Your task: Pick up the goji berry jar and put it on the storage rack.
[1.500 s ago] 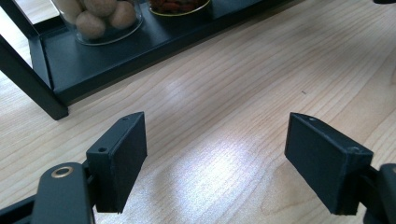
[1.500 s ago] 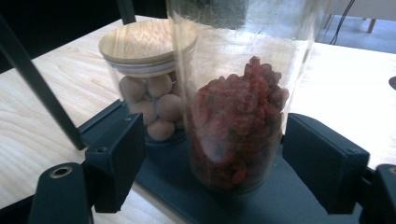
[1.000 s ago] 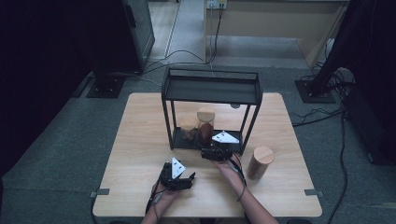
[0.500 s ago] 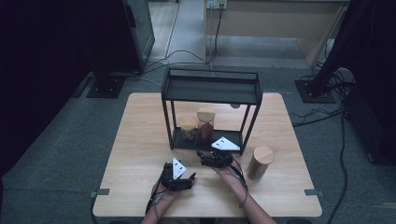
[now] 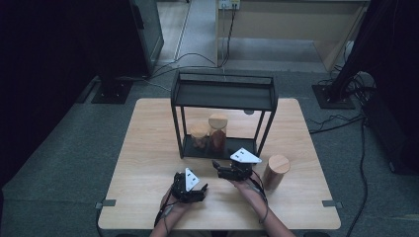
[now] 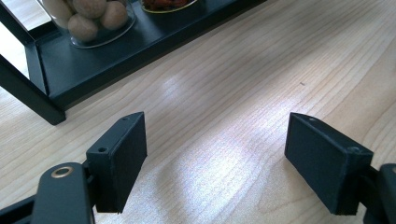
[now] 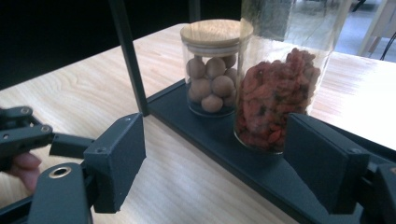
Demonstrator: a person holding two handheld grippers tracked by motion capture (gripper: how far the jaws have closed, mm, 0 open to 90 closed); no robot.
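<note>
While the jar of red berries [image 7: 275, 98] stands upright on the bottom shelf of the black rack [image 5: 222, 94], touching or all but touching the jar of round nuts [image 7: 212, 70] beside it, nothing has hold of it yet. The right gripper [image 7: 215, 135] sits just in front of the rack's open side, its jaws apart and empty. The berry jar rises beyond them and closer to the right-hand jaw, not between the pads.

Over the last second this gripper has slid a little away from the rack toward the person and sunk slightly, with its jaw gap unchanged. I read that as lining up low for a level reach under the top shelf, or a retreat from the shelf; which one, I cannot say.

The left gripper [image 6: 215, 135] rests on the table [image 5: 148, 148] in front of the rack, farther from it than the right one. It has barely moved, and its jaws are spread wide over bare wood.

Off the rack's right front leg, a third wood-lidded jar [image 5: 275, 173] stands alone on the table, just beside the right hand.
</note>
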